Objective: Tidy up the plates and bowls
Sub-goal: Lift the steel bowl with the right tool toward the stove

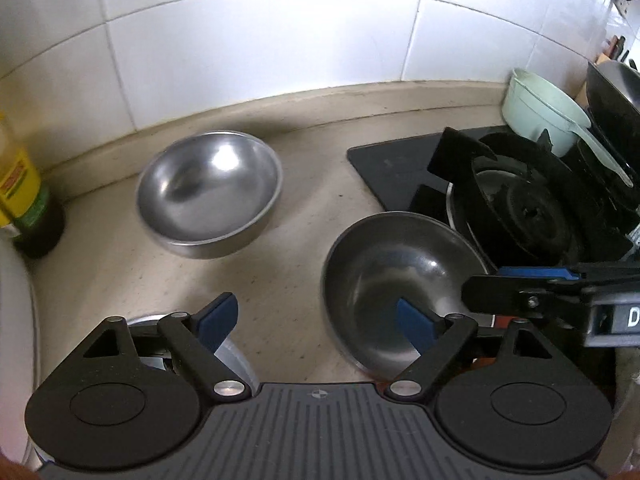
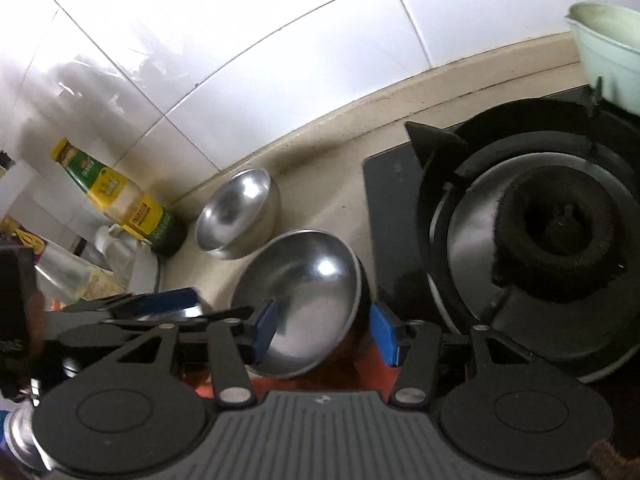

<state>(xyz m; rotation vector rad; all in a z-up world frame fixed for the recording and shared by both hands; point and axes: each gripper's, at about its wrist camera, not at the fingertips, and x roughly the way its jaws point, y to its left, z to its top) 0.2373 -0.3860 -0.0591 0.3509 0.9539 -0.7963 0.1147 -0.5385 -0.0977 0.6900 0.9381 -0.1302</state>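
Beside the gas stove [image 2: 532, 240], on the tabletop [image 1: 280, 240], the near steel bowl [image 2: 304, 296] sits tilted; a second steel bowl [image 1: 208, 192] lies farther from the stove. The right hand-held gripper [image 2: 326, 332] straddles the near bowl's rim, partly open, pads apparently not pressing; the left hand-held gripper [image 1: 320, 324] is wide and empty. The rim should be seated deep before closing.

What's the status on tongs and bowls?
Left tongs open, empty. Right tongs open, straddling near bowl rim, no grip. Far bowl by wall, apart. Stove crowds near bowl's right.
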